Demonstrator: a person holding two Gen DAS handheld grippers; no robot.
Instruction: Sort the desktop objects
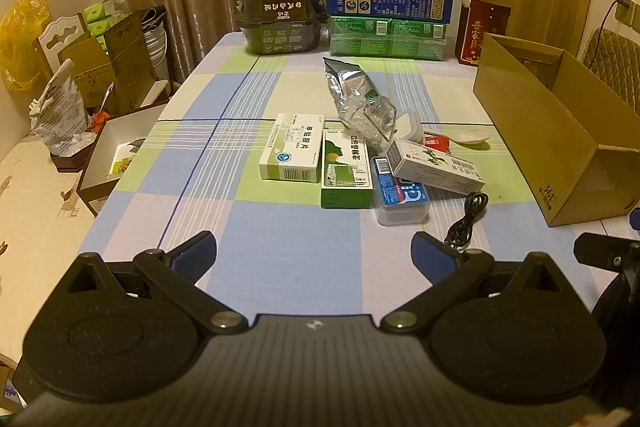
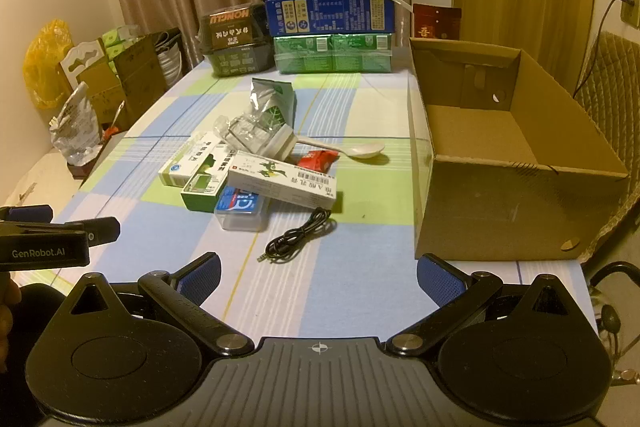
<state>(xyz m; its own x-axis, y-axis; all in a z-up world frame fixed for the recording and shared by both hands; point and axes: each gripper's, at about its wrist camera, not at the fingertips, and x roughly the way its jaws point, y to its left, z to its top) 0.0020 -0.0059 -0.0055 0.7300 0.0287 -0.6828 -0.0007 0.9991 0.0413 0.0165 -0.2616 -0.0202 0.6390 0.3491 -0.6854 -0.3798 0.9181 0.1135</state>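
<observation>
Because the loose desktop objects lie heaped together mid-counter, the main risk is that lifting one disturbs its neighbours. The long white box (image 2: 282,180) rests tilted across the clear plastic case with the blue label (image 2: 240,209) and against the green box (image 2: 202,189), so pulling either lower item first would likely tip or slide the white one. Just behind, the crinkled clear wrapper (image 2: 250,139) leans against the silver foil pouch (image 2: 272,103); both look light and slippery and could squirm out of a pinch or drag the red sachet (image 2: 318,159) and white spoon (image 2: 352,149) along. The white-and-green medicine box (image 1: 290,149) lies flat beside the green one, touching it, leaving little room for a finger between them. Nearest the camera, the coiled black cable (image 2: 300,235) is thin and low; a grip might catch only one loop and let the rest trail and snag.

The open cardboard box (image 2: 516,163) stands to the right on the checked counter (image 2: 280,287), probably the destination; its near wall is tall, so a low carry could clip it.

Both the left hand-held gripper (image 1: 312,255) and the right hand-held gripper (image 2: 318,277) hover with jaws spread wide, holding nothing, near the front edge and apart from the pile.
</observation>
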